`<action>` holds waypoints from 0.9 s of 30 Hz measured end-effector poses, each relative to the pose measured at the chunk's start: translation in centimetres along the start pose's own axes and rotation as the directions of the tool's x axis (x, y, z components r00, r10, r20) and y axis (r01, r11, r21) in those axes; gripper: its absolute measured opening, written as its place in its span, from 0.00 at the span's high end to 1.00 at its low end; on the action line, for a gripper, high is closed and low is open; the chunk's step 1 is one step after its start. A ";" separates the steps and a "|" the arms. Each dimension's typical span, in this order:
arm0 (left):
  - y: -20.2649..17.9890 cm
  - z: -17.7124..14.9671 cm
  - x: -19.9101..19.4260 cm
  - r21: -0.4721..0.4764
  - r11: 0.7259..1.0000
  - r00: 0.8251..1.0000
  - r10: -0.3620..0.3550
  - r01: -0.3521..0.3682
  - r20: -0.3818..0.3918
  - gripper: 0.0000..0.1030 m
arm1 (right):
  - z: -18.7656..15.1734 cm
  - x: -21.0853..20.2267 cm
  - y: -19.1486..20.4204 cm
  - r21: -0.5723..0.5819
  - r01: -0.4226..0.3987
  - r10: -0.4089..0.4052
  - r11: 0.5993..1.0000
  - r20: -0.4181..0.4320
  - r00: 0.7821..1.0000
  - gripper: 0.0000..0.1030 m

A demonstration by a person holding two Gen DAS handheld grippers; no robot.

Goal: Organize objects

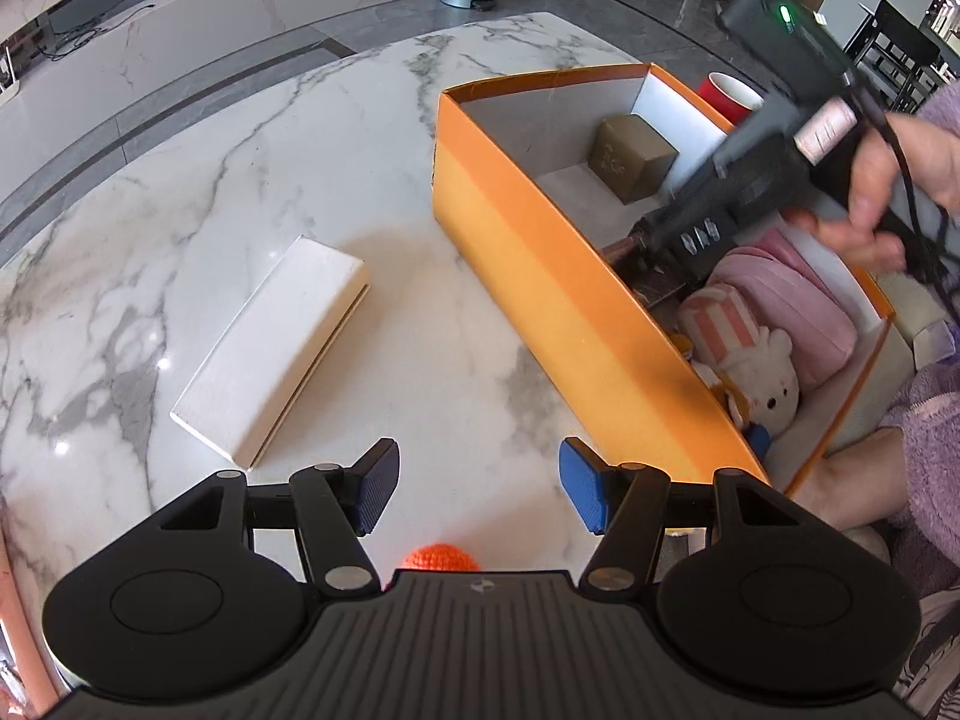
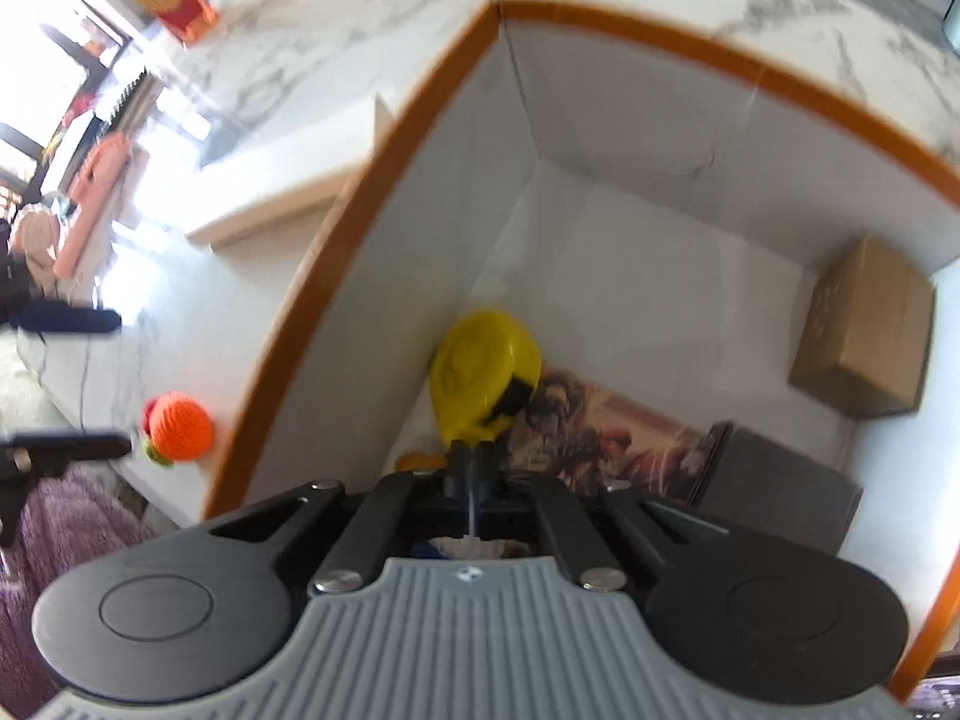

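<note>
- The big orange box [image 1: 540, 276] sits on the marble table [image 1: 180, 150]. It is the home for all the loose things, so everything here is told from that box.
- Inside the box, at its far end, a small brown carton [image 1: 630, 159] stands in the corner. That leaves room in the middle.
- At the near end of the box lie a pink cushion [image 1: 792, 300] and a white plush toy [image 1: 762, 378]. Soft things are packed together there.
- A flat picture card [image 2: 606, 426] lies on the box floor, with a grey box [image 2: 780, 480] beside it.
- The right gripper [image 2: 468, 468] reaches down into the box. Its jaws are pinched tight together, and a yellow toy [image 2: 483, 378] sits right at their tips. It looks held by a thin part, but blur hides the pinch, so I cannot be sure.
- I think the yellow toy is being put low in the box, by the side wall, so it does not tip over the others.
- The left gripper [image 1: 477, 489] waits outside the box, over the table. Its jaws are wide and hold nothing.
- A white flat box [image 1: 270, 354] lies outside the orange box. An orange knitted ball [image 2: 180, 426] is outside too. These probably go in next.
</note>
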State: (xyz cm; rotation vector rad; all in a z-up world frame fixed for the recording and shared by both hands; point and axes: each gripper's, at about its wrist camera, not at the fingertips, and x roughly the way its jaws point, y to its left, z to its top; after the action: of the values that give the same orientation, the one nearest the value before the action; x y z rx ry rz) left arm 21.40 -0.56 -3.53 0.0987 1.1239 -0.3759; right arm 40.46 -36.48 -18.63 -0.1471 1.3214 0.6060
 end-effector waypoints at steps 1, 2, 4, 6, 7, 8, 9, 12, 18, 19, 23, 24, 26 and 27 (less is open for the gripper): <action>0.0 -0.1 -0.1 -0.001 1.000 1.000 0.002 -0.002 0.002 0.32 | 0.4 -0.3 0.1 -0.014 0.017 -0.017 1.000 0.024 1.000 0.93; 0.0 -0.2 -0.2 -0.004 1.000 1.000 0.002 -0.002 0.004 0.32 | 0.8 -0.5 0.3 -0.038 0.045 -0.043 0.998 0.047 0.998 0.91; 0.1 -0.4 -0.4 -0.010 1.000 1.000 -0.001 0.001 0.007 0.32 | 1.8 -0.2 0.4 -0.071 0.053 -0.049 0.996 0.052 0.997 0.82; 0.2 -0.6 -0.5 -0.011 1.000 1.000 -0.002 0.002 0.011 0.32 | 2.5 0.4 0.2 -0.078 0.025 -0.021 0.997 0.047 0.999 0.70; 0.3 -0.6 -0.6 -0.012 1.000 1.000 -0.002 0.002 0.013 0.32 | 2.9 0.8 0.0 -0.081 0.025 -0.021 0.996 0.044 0.999 0.68; 0.5 -0.6 -0.5 -0.017 1.000 1.000 -0.001 0.001 0.013 0.32 | 3.2 1.1 -0.2 -0.096 0.020 -0.017 0.995 0.037 0.999 0.68; 0.7 -0.7 -0.4 -0.026 1.000 1.000 -0.001 0.001 0.014 0.32 | 3.4 1.5 -0.3 -0.112 0.018 -0.014 0.994 0.030 0.999 0.67; 1.3 -0.7 0.2 -0.052 0.999 1.000 -0.005 0.006 0.012 0.32 | 2.9 2.4 -1.0 -0.118 -0.007 0.006 0.993 -0.015 1.000 0.66; 2.2 -0.8 1.5 -0.081 0.997 1.000 -0.011 0.010 -0.005 0.32 | 3.0 3.4 -2.7 -0.056 -0.074 0.072 0.996 -0.037 0.997 0.68; 2.4 -0.8 1.6 -0.086 0.996 1.000 -0.012 0.011 -0.007 0.32 | 3.0 3.1 -2.7 -0.058 -0.072 0.071 0.996 -0.029 0.997 0.70; 2.8 -1.0 2.1 -0.107 0.994 1.000 -0.010 0.009 -0.011 0.32 | 2.1 1.3 -2.7 0.007 -0.058 0.058 0.998 0.003 0.998 0.78; 2.8 -1.1 2.2 -0.115 0.993 1.000 -0.008 0.007 -0.012 0.32 | 1.8 0.8 -2.8 0.037 -0.044 0.044 0.998 0.021 0.999 0.78; 2.9 -1.2 2.4 -0.126 0.992 1.000 -0.009 0.008 -0.011 0.32 | 1.2 0.1 -3.3 0.121 -0.041 0.034 0.992 0.060 0.998 0.79; 2.8 -1.3 2.4 -0.131 0.991 1.000 -0.010 0.008 -0.011 0.32 | 0.9 0.0 -3.7 0.168 -0.055 0.044 0.984 0.067 0.997 0.79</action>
State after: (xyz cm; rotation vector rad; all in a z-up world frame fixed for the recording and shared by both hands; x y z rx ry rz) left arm 22.15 1.83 -6.54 -0.0196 1.1578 -0.3093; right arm 43.08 -39.22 -19.24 0.0438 1.3126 0.5329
